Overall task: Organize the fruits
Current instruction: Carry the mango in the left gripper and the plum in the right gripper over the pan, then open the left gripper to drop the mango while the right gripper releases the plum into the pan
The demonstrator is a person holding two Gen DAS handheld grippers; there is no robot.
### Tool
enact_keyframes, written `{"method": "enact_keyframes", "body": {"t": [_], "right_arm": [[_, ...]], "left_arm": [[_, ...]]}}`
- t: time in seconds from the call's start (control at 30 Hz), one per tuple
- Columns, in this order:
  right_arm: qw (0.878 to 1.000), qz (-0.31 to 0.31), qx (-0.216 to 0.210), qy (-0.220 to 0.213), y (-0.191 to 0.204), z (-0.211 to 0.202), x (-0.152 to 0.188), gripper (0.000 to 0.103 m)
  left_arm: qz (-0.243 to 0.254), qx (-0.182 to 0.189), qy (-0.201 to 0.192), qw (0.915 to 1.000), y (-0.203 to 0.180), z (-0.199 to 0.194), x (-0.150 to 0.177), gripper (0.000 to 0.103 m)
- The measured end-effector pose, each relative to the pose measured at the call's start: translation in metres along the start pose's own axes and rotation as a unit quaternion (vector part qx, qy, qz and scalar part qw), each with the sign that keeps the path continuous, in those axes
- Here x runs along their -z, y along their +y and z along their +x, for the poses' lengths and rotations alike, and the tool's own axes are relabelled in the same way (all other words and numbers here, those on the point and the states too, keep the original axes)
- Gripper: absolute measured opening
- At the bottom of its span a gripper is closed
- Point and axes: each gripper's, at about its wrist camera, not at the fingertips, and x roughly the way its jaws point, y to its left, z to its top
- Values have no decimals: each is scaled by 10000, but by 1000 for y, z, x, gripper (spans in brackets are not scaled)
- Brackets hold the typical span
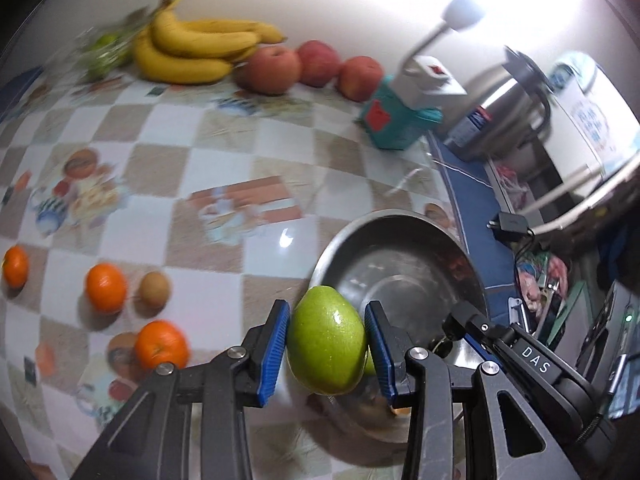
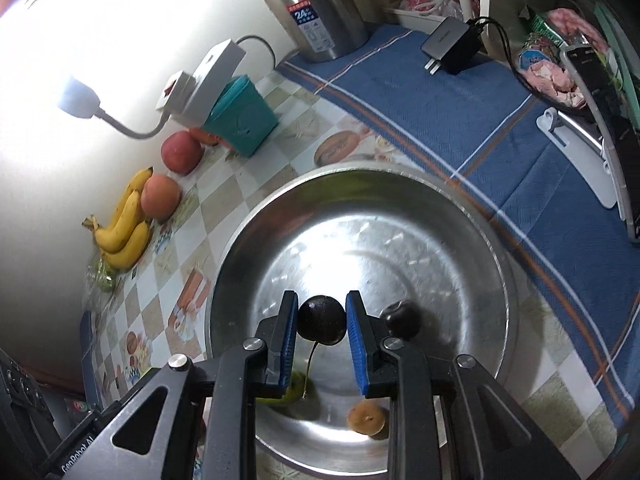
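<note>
Left gripper (image 1: 327,346): blue pads closed against both sides of a green mango (image 1: 326,340), held upright between the fingers, lifted at the near rim of the steel bowl (image 1: 400,220). Second gripper's black body, marked DAS, sits just right of the fingers, over the bowl.

Right gripper (image 2: 322,320): fingers narrowed onto a dark cherry (image 2: 322,319), pads touching both sides, stem hanging down toward the camera. Held above the bowl interior (image 2: 460,240).

Inside the bowl, right wrist view: a second dark cherry (image 2: 401,318) just right of the right finger; a small brown fruit (image 2: 367,417) below the fingers; something green (image 2: 290,392) partly hidden behind the left finger, kind unclear.

Left of the left gripper's fingers, on the checkered tablecloth (image 1: 200,140): three oranges (image 1: 161,344) (image 1: 105,288) (image 1: 15,266) and a kiwi (image 1: 154,289), the kiwi just beside the middle orange.

Far ahead, along the wall: bananas (image 1: 192,50), three apples (image 1: 269,69), blurred green fruit in a bag (image 1: 106,50). A teal box (image 1: 394,122) with a white lamp stands right of the apples; beyond it a steel kettle (image 2: 316,4) on blue cloth (image 2: 500,140).
</note>
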Motion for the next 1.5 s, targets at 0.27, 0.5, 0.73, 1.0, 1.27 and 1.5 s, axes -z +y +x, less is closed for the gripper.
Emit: {"method": "enact_keyframes", "body": {"t": [0.27, 0.5, 0.73, 1.0, 1.27, 1.5], "right_arm": [[9994, -283, -15, -206, 1, 11, -4, 25], [9971, -639, 96, -393, 7, 17, -7, 26], [9977, -585, 210, -267, 0, 29, -7, 26], [9979, -556, 295, -147, -3, 35, -5, 26], [9982, -501, 318, -107, -4, 37, -4, 26], [9983, -466, 344, -61, -5, 40, -4, 27]], "left_arm": [[633, 112, -333, 9974, -31, 19, -1, 42], [751, 155, -273, 9967, -36, 39, 1, 42], [771, 88, -145, 9969, -36, 54, 6, 42], [731, 97, -86, 9972, -33, 57, 6, 42], [719, 126, -49, 9973, -32, 59, 6, 42], [708, 96, -100, 9974, -32, 56, 4, 43]]}}
